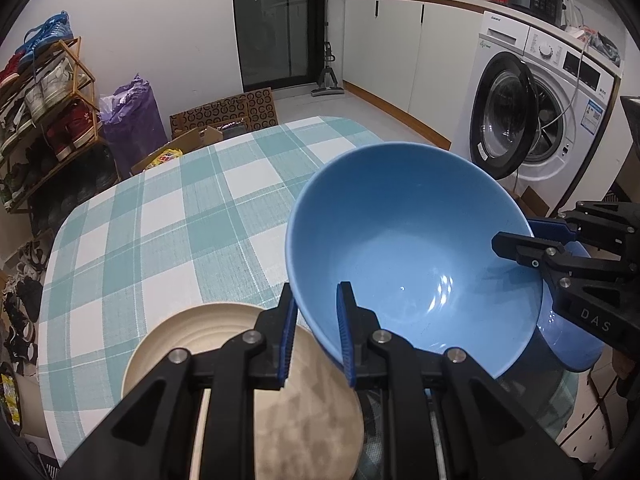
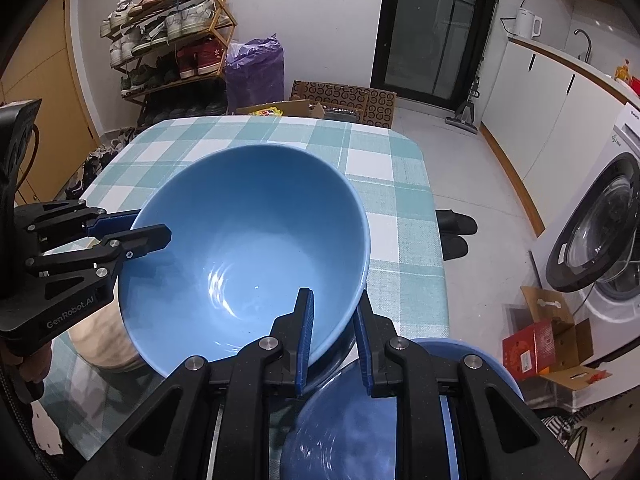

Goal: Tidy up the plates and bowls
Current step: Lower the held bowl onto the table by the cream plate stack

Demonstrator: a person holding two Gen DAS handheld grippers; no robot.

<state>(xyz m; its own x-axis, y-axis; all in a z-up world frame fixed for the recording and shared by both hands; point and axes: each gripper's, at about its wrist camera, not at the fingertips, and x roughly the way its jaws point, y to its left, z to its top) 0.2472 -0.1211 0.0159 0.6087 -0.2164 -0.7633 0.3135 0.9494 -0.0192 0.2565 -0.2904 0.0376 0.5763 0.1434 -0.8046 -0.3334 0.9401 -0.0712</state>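
A large blue bowl [image 1: 408,240] [image 2: 248,232] hangs tilted above the checked table, held by both grippers on opposite sides of its rim. My left gripper [image 1: 317,320] is shut on the near rim in the left wrist view; in the right wrist view it [image 2: 150,225] clamps the bowl's left edge. My right gripper [image 2: 334,322] is shut on the rim too, and it shows at the bowl's right side [image 1: 520,236]. A beige plate [image 1: 224,344] [image 2: 104,340] lies on the table under the left gripper. A second blue dish [image 2: 344,420] [image 1: 572,332] sits below the right gripper.
The table [image 1: 168,208] wears a teal and white checked cloth, bare towards its far side. A washing machine [image 1: 532,120] with its door open stands to the right. A shoe rack [image 2: 172,40], a purple bag [image 2: 256,68] and cardboard boxes [image 2: 344,100] stand beyond the table.
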